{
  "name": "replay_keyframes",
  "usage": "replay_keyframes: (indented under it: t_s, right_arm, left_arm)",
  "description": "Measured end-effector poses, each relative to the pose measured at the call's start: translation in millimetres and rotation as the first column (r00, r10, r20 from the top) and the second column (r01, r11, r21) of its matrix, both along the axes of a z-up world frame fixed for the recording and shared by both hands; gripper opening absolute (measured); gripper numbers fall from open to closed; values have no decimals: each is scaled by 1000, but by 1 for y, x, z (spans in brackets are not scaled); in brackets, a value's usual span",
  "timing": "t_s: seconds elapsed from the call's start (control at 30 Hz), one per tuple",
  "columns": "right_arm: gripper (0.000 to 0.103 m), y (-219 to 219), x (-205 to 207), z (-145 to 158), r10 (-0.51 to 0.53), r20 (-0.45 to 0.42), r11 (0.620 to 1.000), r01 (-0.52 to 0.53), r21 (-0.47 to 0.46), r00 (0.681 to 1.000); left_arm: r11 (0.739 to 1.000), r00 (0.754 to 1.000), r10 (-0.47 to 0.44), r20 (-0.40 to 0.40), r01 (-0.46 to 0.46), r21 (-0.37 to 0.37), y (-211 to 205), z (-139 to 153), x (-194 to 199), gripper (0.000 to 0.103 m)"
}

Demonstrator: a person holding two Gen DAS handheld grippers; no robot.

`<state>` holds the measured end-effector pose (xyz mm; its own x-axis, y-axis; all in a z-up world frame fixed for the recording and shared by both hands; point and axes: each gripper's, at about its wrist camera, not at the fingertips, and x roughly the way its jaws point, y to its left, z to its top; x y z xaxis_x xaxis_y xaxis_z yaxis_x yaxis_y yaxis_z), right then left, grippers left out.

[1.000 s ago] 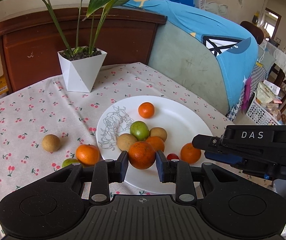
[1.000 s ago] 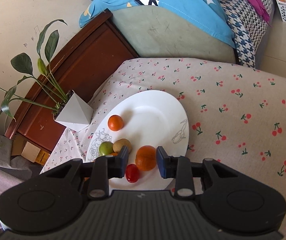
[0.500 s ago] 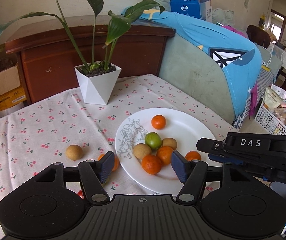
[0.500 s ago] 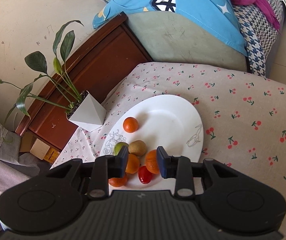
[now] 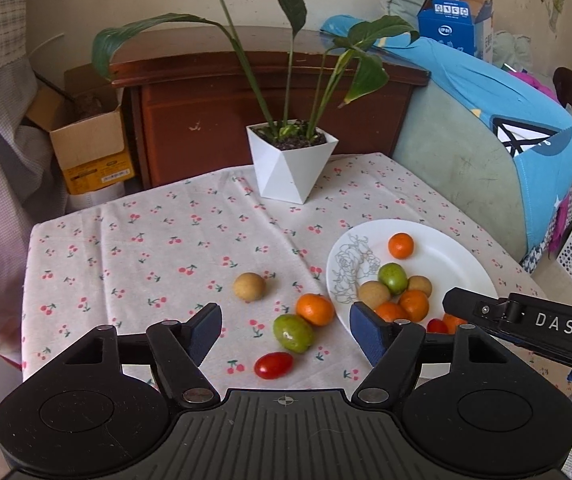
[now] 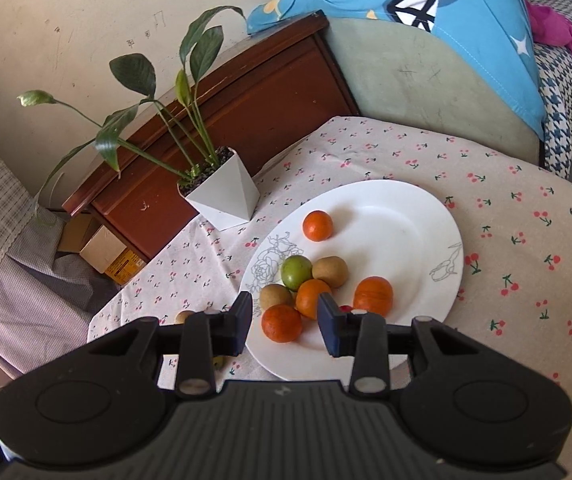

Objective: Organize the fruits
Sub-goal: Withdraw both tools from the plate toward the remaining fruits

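Note:
A white plate [image 5: 458, 256] on the cherry-print cloth holds several oranges, a green fruit [image 5: 392, 278] and brown fruits; it also shows in the right wrist view [image 6: 414, 216]. On the cloth left of the plate lie a brown fruit [image 5: 249, 287], an orange [image 5: 315, 309], a green fruit [image 5: 294, 333] and a red cherry tomato [image 5: 273, 365]. My left gripper [image 5: 285, 330] is open wide and empty, raised above these loose fruits. My right gripper [image 6: 285, 326] is open and empty, raised over the plate's near edge, with an orange [image 6: 281, 323] seen between its fingers.
A white pot with a leafy plant [image 5: 292, 164] stands at the back of the table. A wooden cabinet [image 5: 269, 92] and a sofa with blue cloth [image 5: 506, 128] lie behind. A cardboard box [image 5: 85, 148] sits at the left. The table's left edge is near.
My left gripper has let go of an orange onto the plate, opened wide and pulled back left over the loose fruits. My right gripper has let go of its orange, opened wider and drawn back.

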<state>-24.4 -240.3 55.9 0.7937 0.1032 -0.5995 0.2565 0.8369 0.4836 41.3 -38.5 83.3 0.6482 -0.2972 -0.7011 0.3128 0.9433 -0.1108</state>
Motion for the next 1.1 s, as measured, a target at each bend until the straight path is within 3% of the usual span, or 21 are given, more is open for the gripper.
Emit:
replay_keyframes:
  t_s: [0.43, 0.83, 1.1]
  right_arm:
    - [37, 59, 7, -17, 194, -52, 980, -196, -44, 980]
    - [37, 102, 34, -44, 279, -76, 954, -285, -93, 957]
    - [37, 113, 44, -51, 284, -82, 940, -295, -172, 955]
  left_arm:
    - [977, 979, 204, -17, -205, -57, 68, 4, 12, 74]
    - [963, 967, 252, -49, -255, -87, 92, -4, 19, 74]
    - [970, 976, 210, -58, -215, -116, 82, -18, 39, 72]
